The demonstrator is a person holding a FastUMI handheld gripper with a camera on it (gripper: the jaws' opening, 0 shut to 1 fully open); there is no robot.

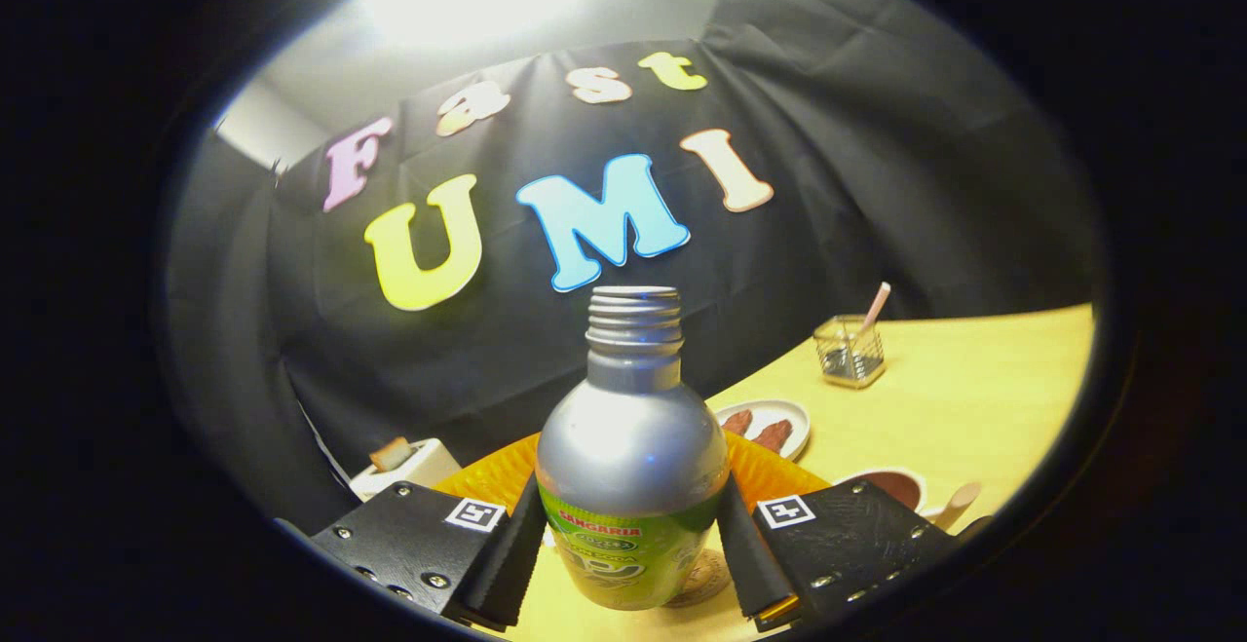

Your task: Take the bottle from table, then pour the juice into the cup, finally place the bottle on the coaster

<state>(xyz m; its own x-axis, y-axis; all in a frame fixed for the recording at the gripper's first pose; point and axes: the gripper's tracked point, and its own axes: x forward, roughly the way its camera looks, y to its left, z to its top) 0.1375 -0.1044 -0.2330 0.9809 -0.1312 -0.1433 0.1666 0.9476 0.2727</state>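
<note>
A silver metal bottle [631,428] with a green label and an open threaded neck stands upright between my fingers. My gripper [633,549] is shut on the bottle, with both pads pressing the label band low on its sides. Just behind the bottle's base, a pale round disc [709,579] that looks like the coaster lies on the yellow table [974,398]. Whether the bottle's base touches the table I cannot tell. A white cup [891,486] with a dark brown inside sits beyond my right finger.
An orange ribbed dish [487,476] lies right behind the bottle. A white toaster [409,464] with bread stands beyond the left finger. Further back are a white plate [794,418] with sausages and a small glass jar [850,352] holding a spoon. A wooden stick [957,503] lies by the cup.
</note>
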